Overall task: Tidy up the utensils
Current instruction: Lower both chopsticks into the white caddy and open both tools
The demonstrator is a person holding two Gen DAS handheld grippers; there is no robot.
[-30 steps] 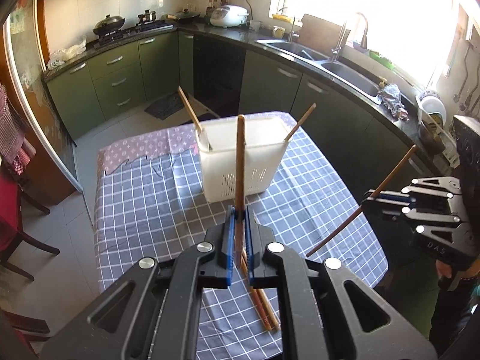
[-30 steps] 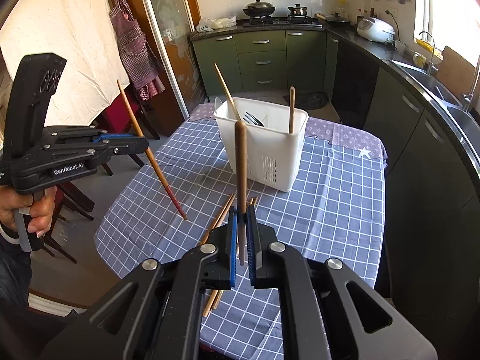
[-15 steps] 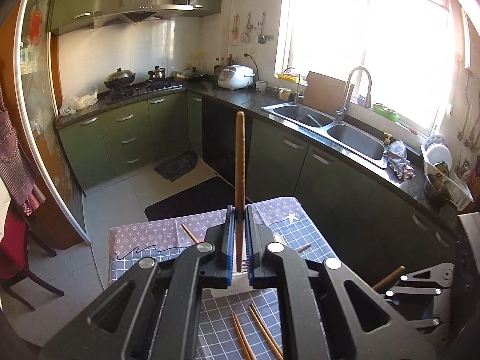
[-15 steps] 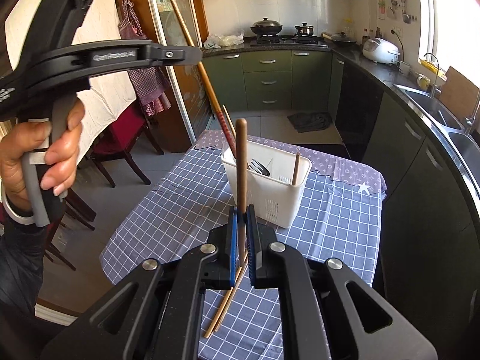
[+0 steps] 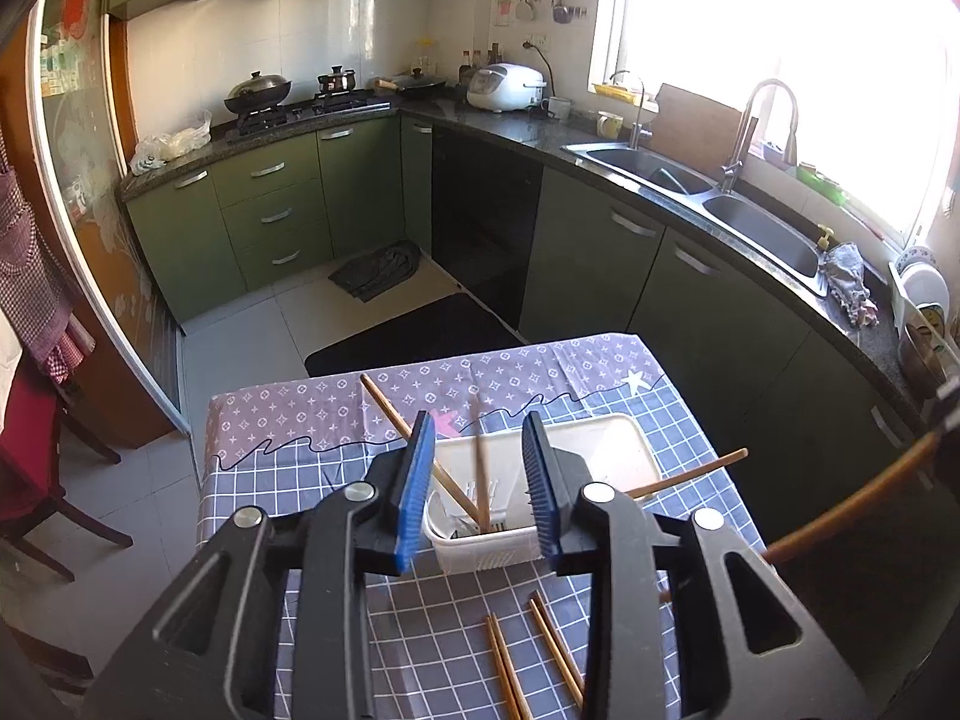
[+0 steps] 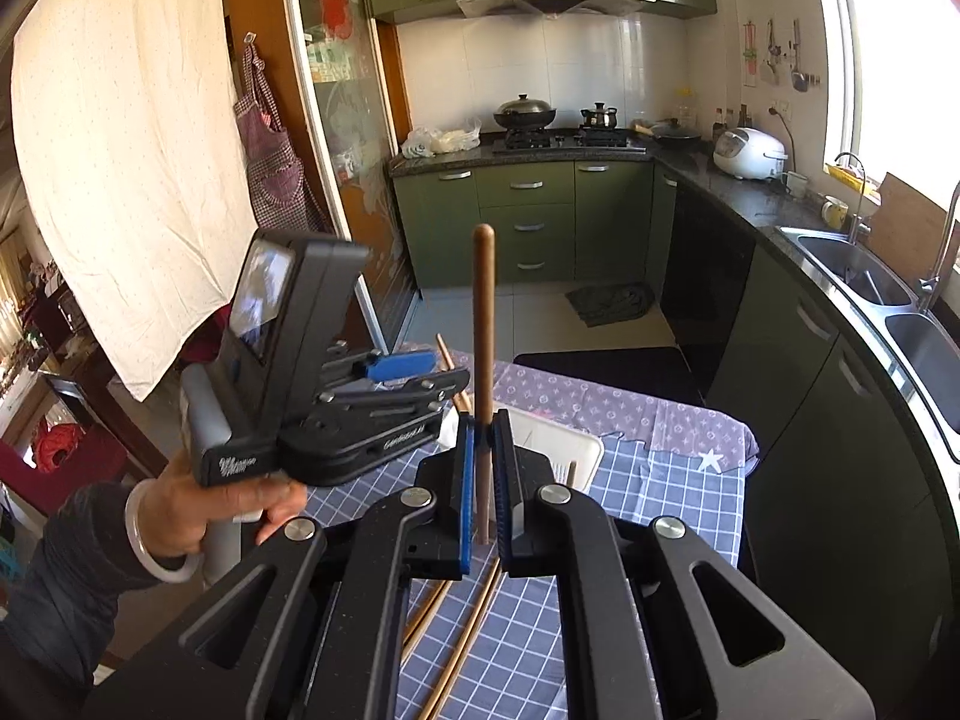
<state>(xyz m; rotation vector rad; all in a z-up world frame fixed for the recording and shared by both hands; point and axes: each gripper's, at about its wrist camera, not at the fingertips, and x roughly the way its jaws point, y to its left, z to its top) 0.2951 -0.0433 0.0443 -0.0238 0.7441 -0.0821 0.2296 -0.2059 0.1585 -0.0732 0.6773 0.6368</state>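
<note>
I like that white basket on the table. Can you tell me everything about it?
The white basket looks like plastic, a rectangular bin with slotted vents low on its front wall. It stands upright on the checked tablecloth. Brown chopsticks lean out of it, and pale cutlery sits inside. The left gripper hovers above it.

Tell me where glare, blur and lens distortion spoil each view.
Left wrist view: the window blows out white, a falling chopstick over the white basket is motion-blurred, and the counter curves. Right wrist view: the window glares less, and the left gripper looks slightly smeared.
</note>
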